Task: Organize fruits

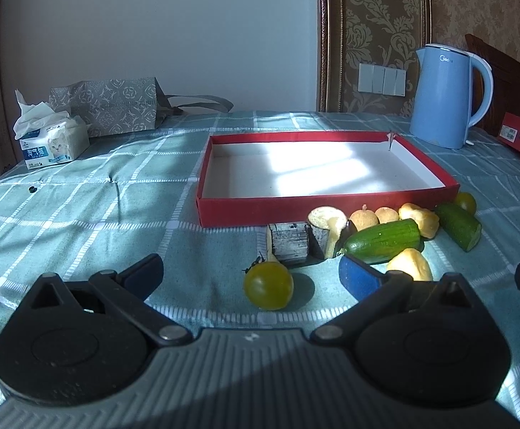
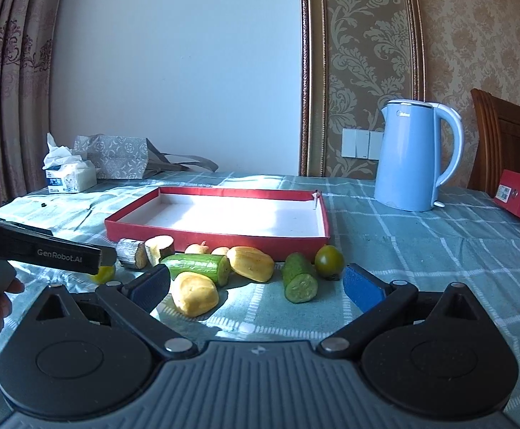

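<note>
Both sets of jaws are spread wide and hold nothing. The left gripper (image 1: 251, 271) hangs low over the table (image 1: 81, 214), and a round green tomato (image 1: 268, 285) sits right between its jaws, a little toward the right one. It is round, so it has no long side to line up with. I think this is the next fruit to grab, and the left gripper is the nearer one for it.

The right gripper (image 2: 256, 282) is low too. A yellow fruit piece (image 2: 195, 293) lies just past its left jaw, and a short cucumber piece (image 2: 300, 283) lies between its jaws, with its cut end facing the camera. A longer cucumber piece (image 2: 199, 266) lies sideways, across the jaws, a bit farther on. A second green tomato (image 2: 328, 260) sits ahead near the right jaw.

Straight ahead of both sets of jaws, past the fruit, is the red box (image 2: 217, 239). It looks empty, so the sorting seems to be only starting.
</note>
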Available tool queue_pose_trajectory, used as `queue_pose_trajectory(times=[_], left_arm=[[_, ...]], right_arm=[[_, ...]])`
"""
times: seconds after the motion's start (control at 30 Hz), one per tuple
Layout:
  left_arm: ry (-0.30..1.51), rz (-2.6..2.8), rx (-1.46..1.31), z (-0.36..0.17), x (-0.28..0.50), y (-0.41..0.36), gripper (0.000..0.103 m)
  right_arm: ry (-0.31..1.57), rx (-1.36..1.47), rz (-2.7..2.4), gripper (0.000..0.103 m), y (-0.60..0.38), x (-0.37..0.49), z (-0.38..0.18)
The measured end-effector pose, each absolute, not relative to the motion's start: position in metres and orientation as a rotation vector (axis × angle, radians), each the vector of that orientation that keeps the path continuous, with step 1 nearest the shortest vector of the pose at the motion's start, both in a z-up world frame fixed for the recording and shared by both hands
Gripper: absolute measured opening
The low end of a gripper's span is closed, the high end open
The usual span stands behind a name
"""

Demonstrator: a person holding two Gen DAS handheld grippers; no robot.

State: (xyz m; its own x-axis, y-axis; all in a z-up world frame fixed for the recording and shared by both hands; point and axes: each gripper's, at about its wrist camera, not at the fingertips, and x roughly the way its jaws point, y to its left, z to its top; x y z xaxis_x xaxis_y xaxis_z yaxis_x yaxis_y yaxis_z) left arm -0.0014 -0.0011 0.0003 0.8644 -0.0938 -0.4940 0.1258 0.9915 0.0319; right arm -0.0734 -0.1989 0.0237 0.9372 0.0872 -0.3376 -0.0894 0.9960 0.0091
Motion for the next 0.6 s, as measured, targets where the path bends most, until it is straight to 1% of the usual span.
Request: queue_pose_trajectory(times=[0.33,0.6], left_arm=[[0.511,-0.116,0.069,0.002,-0.004,0.001,0.103],[0.507,-0.116,0.085,0.003,-0.006,0.0,0.103]], right_arm=[[0.363,-0.099,0.139,0.103,-0.174,-0.074,0.023],[0.359,-0.091,0.144,0.103,-0.177,-0.073,0.026]])
